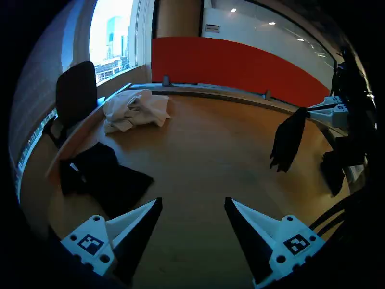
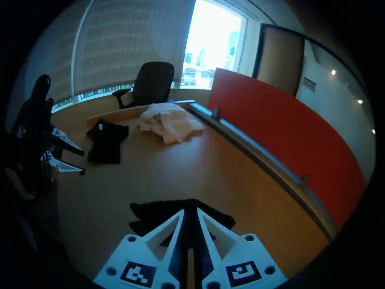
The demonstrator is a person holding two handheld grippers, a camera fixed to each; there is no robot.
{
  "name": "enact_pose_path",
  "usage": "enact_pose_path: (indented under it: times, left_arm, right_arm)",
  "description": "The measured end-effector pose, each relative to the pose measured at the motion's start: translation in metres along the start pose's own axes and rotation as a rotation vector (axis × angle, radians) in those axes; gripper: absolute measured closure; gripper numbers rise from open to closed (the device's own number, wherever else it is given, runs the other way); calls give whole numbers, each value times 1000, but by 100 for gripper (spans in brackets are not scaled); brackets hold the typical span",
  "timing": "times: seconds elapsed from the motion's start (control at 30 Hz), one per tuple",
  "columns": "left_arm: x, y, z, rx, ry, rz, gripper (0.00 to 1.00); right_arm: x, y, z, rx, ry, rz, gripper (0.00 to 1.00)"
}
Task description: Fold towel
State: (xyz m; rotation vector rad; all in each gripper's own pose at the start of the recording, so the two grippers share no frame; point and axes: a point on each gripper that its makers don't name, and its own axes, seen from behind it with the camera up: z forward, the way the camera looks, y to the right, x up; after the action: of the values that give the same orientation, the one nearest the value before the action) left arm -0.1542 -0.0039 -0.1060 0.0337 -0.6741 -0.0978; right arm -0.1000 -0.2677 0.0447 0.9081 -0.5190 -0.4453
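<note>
Left gripper view: square coded markers (image 1: 90,243) on finger bases; wall sign (image 1: 212,28) too small to read. Left gripper (image 1: 192,200) wide open, holding nothing, above wooden table (image 1: 207,144). Right gripper (image 2: 190,212) closed, pinching black towel (image 1: 288,139), hanging over the table, well apart from white pile (image 1: 137,108).

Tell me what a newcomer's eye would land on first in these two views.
The red partition along the far edge of the wooden desk stands out most. Next comes the black towel hanging from the right tongs, which are shut on it, while the left tongs stand open over the desk. A heap of white towels lies at the far corner by the window, with another black cloth nearer.
</note>
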Motion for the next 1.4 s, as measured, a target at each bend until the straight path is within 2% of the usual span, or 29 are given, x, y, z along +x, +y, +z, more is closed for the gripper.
enact_pose_path:
  times: [0.37, 0.57, 0.9, 1.4]
  left_arm:
    - [5, 3, 3, -11, 2, 8, 3]
    - [9, 5, 5, -17, 3, 17, 4]
    - [10, 9, 11, -26, -9, 36, 3]
    - [16, 20, 20, -33, -16, 69, 4]
  right_arm:
    - [3, 19, -15, -32, 11, 8, 95]
    - [-2, 35, -30, -59, 12, 24, 95]
    - [-20, 72, -64, -122, 10, 72, 95]
    - [-62, 132, -119, -215, -31, 91, 95]
